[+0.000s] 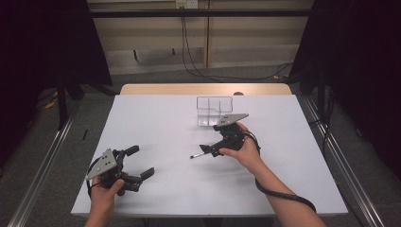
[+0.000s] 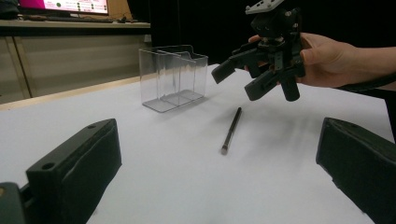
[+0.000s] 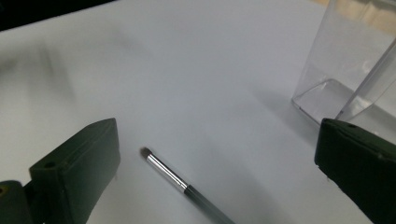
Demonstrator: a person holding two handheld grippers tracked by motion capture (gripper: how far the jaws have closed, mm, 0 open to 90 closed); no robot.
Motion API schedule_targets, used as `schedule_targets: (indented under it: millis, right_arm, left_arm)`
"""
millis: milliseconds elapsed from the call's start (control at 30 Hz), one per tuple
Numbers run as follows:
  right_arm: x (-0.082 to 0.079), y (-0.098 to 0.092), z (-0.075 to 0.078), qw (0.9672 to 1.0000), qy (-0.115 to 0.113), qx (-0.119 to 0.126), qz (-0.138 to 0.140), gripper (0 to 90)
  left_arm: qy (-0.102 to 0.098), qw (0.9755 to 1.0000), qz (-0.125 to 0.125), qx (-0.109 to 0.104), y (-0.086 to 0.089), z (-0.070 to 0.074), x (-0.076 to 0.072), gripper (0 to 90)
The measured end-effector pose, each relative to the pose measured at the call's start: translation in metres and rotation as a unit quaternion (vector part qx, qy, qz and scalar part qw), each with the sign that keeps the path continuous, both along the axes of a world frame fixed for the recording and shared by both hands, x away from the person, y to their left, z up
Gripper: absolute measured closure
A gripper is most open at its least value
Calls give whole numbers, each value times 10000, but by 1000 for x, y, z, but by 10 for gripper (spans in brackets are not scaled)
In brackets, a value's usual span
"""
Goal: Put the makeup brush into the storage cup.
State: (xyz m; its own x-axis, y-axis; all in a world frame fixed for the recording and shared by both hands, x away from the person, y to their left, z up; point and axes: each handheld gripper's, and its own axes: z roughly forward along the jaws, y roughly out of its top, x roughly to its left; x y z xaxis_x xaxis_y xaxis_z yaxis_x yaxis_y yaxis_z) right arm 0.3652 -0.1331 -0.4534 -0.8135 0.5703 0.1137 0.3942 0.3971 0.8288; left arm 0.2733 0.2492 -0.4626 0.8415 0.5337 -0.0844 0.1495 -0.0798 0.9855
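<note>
Now, right claw (image 1: 211, 148): spread wide, nothing pinched, hovering just over the brush near the middle of the counter, a hand wrapped round its body.
Brush (image 1: 198, 153): a slim dark-handled makeup brush with a silver ferrule, lying flat on the white counter (image 1: 156, 118), tip pointing toward the left edge.
High view on the brush: its handle end runs in under the right claw, so only the tip half shows.
Left gripper view on the brush (image 2: 231, 130): the whole length lies clear on the counter, apart from the right claw (image 2: 243, 77) raised above it.
Right gripper view on the brush (image 3: 180, 183): silver ferrule and small dark tip sit between the two parted jaws, touching neither.
Clear box (image 1: 214, 111): an empty see-through divided holder, upright toward the far edge, just beyond the right claw.
Left claw (image 1: 140, 162): spread as well, nothing between the jaws, held low near the front left corner, well apart from the brush.
</note>
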Motion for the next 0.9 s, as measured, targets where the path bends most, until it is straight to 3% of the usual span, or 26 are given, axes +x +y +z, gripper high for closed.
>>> schedule_targets:
  millis: [400,633,900]
  right_arm:
    - [7,2,-5,9964,460,-697,161,2]
    - [10,2,-5,9910,716,-1097,276,7]
    - [12,8,-5,9840,779,-1547,418,11]
  left_arm:
    - [17,10000,-37,22,-1,-1,1,0]
    - [19,10000,-42,34,-1,-1,1,0]
    - [15,10000,-49,40,-2,-1,1,0]
